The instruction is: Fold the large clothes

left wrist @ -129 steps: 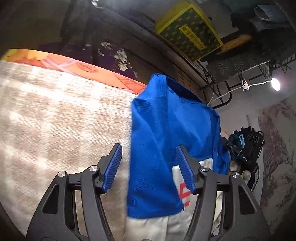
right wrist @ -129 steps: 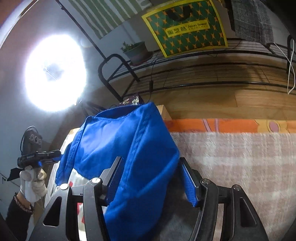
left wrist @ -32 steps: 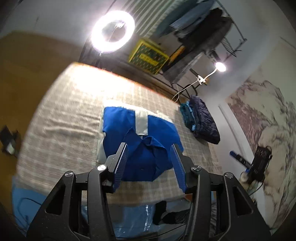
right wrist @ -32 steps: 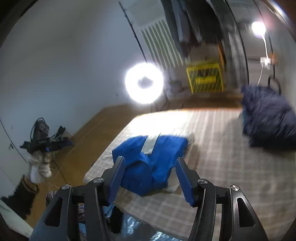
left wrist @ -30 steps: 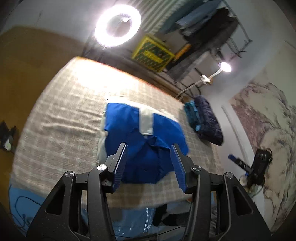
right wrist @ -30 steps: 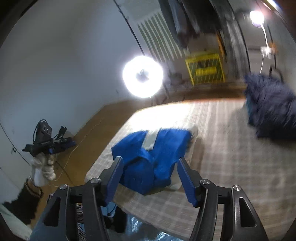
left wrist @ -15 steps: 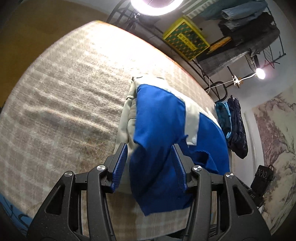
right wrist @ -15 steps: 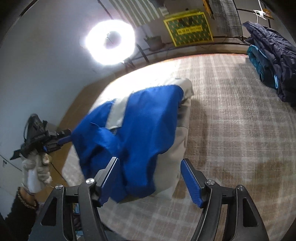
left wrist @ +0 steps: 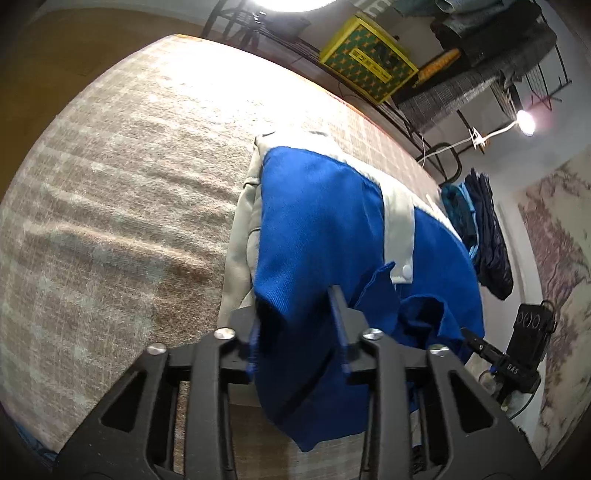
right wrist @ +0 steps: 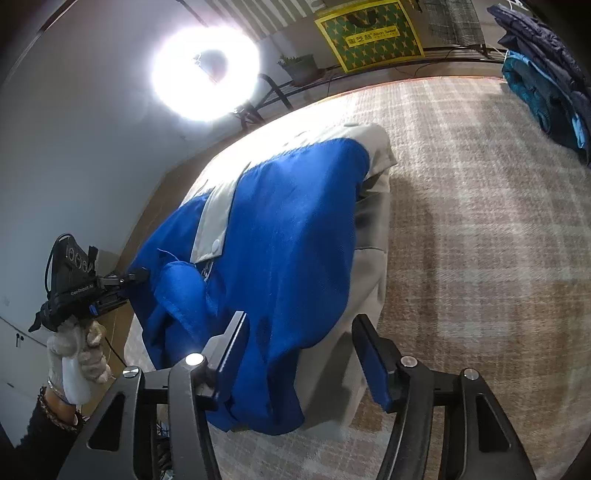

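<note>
A blue and beige jacket [left wrist: 325,214] lies folded on the plaid bed cover [left wrist: 110,192]; it also shows in the right wrist view [right wrist: 280,229]. My left gripper [left wrist: 297,325] is open with its jaws around the near left blue corner of the jacket, which drapes over both fingers. My right gripper [right wrist: 303,354] is open, its jaws set around the near right corner where blue cloth overlaps the beige layer. The left gripper, held in a gloved hand, shows at the left of the right wrist view [right wrist: 122,278].
A pile of dark blue and teal clothes [right wrist: 546,74] lies at the bed's far right. A ring light [right wrist: 205,72], a yellow-green box [right wrist: 369,33] on a metal rack and hanging clothes [left wrist: 491,40] stand behind the bed.
Both grippers have come down from high above the bed to the jacket's near edge. Their jaws now reach around its two near corners. The left jaws have narrowed.
</note>
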Action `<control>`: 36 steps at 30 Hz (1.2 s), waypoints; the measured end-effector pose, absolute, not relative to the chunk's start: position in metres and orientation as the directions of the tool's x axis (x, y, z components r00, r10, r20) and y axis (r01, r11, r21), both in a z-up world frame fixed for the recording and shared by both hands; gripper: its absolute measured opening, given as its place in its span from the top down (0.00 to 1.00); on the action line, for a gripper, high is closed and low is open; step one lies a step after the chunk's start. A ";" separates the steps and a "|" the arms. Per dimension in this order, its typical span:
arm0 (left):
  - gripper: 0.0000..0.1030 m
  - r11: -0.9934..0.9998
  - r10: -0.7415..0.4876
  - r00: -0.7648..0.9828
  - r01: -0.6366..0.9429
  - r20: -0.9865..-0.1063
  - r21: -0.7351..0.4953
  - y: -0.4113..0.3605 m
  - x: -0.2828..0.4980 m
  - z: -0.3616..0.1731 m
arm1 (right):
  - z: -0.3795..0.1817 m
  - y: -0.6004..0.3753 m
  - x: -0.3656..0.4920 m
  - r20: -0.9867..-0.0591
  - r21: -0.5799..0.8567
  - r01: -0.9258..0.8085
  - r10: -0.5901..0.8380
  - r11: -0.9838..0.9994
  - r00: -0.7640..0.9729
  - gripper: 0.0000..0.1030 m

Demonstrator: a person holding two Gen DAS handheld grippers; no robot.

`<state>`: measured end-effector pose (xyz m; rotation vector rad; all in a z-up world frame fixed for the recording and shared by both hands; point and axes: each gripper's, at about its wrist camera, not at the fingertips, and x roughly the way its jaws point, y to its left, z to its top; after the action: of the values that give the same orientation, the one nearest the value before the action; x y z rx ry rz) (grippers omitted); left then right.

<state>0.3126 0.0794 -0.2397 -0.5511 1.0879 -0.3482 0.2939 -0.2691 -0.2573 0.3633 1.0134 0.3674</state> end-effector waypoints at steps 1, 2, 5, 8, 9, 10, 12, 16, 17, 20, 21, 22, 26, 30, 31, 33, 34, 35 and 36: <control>0.86 0.813 -0.528 0.427 0.005 -0.734 -0.582 0.079 0.313 -0.240 | -0.258 -0.267 0.295 -0.748 0.456 -0.133 0.460 0.880 0.479 0.45; 0.93 0.811 -0.533 0.424 0.010 -0.732 -0.585 0.078 0.313 -0.240 | -0.259 -0.264 0.297 -0.748 0.450 -0.138 0.457 0.882 0.480 0.46; 0.97 0.794 -0.559 0.422 0.023 -0.714 -0.608 0.079 0.310 -0.236 | -0.260 -0.256 0.298 -0.766 0.410 -0.156 0.432 0.899 0.477 0.70; 1.00 0.720 -0.633 0.417 0.006 -0.653 -0.694 0.089 0.305 -0.231 | -0.254 -0.268 0.298 -0.708 0.547 -0.146 0.549 0.824 0.445 1.00; 1.00 0.699 -0.651 0.416 0.003 -0.634 -0.716 0.093 0.302 -0.228 | -0.251 -0.273 0.296 -0.678 0.589 -0.144 0.583 0.795 0.448 1.00; 1.00 0.674 -0.672 0.418 0.003 -0.612 -0.739 0.098 0.297 -0.224 | -0.243 -0.278 0.292 -0.640 0.630 -0.147 0.617 0.763 0.459 1.00; 1.00 0.659 -0.683 0.424 0.007 -0.595 -0.752 0.104 0.292 -0.220 | -0.229 -0.288 0.283 -0.568 0.688 -0.171 0.670 0.705 0.478 1.00; 1.00 0.685 -0.655 0.411 -0.029 -0.634 -0.728 0.106 0.296 -0.234 | -0.235 -0.298 0.282 -0.525 0.747 -0.144 0.708 0.649 0.472 1.00; 1.00 0.676 -0.661 0.404 -0.044 -0.632 -0.736 0.106 0.298 -0.241 | -0.245 -0.297 0.285 -0.553 0.744 -0.111 0.700 0.659 0.452 1.00; 0.99 0.681 -0.644 0.413 -0.074 -0.644 -0.728 0.104 0.302 -0.250 | -0.268 -0.292 0.292 -0.623 0.712 -0.047 0.662 0.700 0.416 0.95; 0.96 0.674 -0.652 0.404 -0.078 -0.641 -0.735 0.103 0.305 -0.251 | -0.273 -0.290 0.294 -0.638 0.705 -0.036 0.656 0.708 0.404 0.90; 0.86 0.663 -0.666 0.398 -0.073 -0.631 -0.745 0.101 0.308 -0.251 | -0.275 -0.290 0.295 -0.641 0.708 -0.028 0.659 0.705 0.393 0.70; 0.99 0.722 -0.626 0.406 -0.022 -0.666 -0.692 0.089 0.316 -0.250 | -0.275 -0.290 0.297 -0.648 0.691 -0.035 0.641 0.722 0.410 0.86; 1.00 0.717 -0.636 0.393 -0.017 -0.664 -0.697 0.091 0.306 -0.241 | -0.252 -0.283 0.289 -0.619 0.696 -0.098 0.663 0.712 0.422 1.00; 1.00 0.722 -0.632 0.393 -0.016 -0.668 -0.692 0.095 0.301 -0.239 | -0.242 -0.281 0.284 -0.610 0.686 -0.134 0.667 0.715 0.428 1.00; 1.00 0.743 -0.607 0.389 -0.033 -0.693 -0.669 0.101 0.299 -0.246 | -0.235 -0.278 0.280 -0.630 0.644 -0.182 0.650 0.743 0.425 1.00; 1.00 0.762 -0.583 0.377 -0.053 -0.720 -0.645 0.100 0.301 -0.256 | -0.241 -0.276 0.282 -0.661 0.615 -0.181 0.627 0.768 0.412 1.00; 1.00 0.773 -0.572 0.361 -0.065 -0.737 -0.631 0.096 0.302 -0.265 | -0.253 -0.274 0.287 -0.710 0.578 -0.150 0.585 0.802 0.393 1.00; 1.00 0.800 -0.545 0.345 -0.059 -0.764 -0.597 0.088 0.305 -0.274 | -0.263 -0.272 0.293 -0.747 0.546 -0.125 0.548 0.829 0.377 1.00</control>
<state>0.3049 0.0884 -0.2743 -0.5946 1.1926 -0.3413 0.2932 -0.2715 -0.2625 0.4383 1.1082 0.4482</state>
